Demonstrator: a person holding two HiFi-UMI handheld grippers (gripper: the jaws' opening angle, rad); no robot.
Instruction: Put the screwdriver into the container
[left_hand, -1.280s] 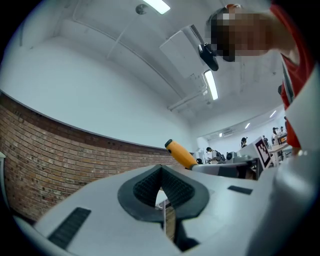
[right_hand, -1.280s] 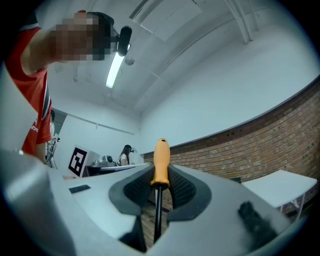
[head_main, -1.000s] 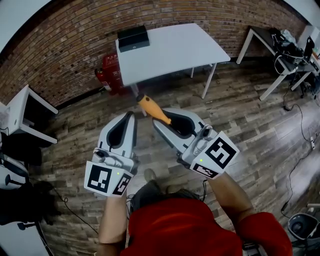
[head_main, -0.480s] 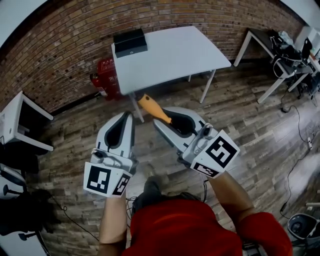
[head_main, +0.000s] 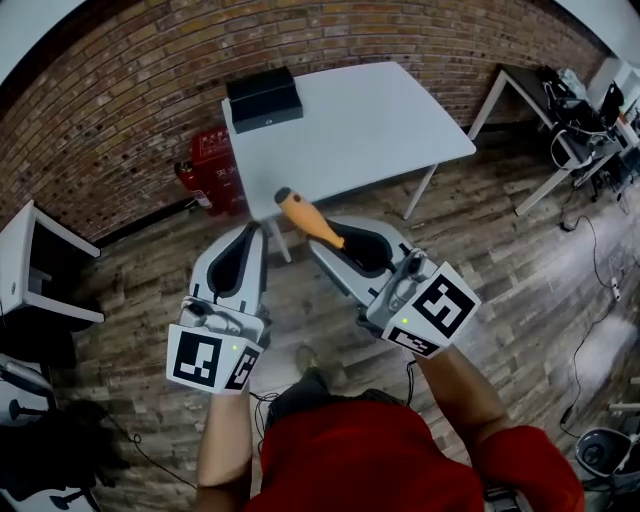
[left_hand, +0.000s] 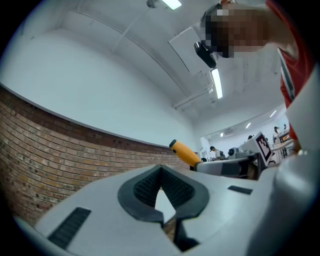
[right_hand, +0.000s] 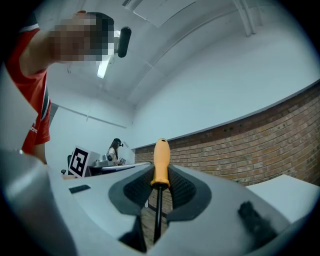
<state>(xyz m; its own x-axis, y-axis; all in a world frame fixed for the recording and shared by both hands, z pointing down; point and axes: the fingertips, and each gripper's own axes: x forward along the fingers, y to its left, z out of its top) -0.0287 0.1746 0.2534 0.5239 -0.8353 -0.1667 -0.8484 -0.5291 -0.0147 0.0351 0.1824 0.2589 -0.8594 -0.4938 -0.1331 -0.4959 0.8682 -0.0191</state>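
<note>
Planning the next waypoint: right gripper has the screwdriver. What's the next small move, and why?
Probably carry the right gripper forward over the white table toward the black container. Its fingers are shut on the screwdriver, so the grasp looks done, and in the head view the container sits at the table's far left corner, well ahead of the tool.

We are in a shared office or lab workroom. A brick wall (head_main: 120, 90) runs along one side above a wood-plank floor (head_main: 520, 270). A plain white table (head_main: 370, 120) stands against the wall, with red fire extinguishers (head_main: 205, 175) beside it. More white desks (head_main: 580, 110) at the right carry equipment, and cables (head_main: 590, 225) trail over the floor near them. Overhead we see a white ceiling with strip lights (left_hand: 217, 83), and people (left_hand: 214, 150) sit at far desks.
</note>
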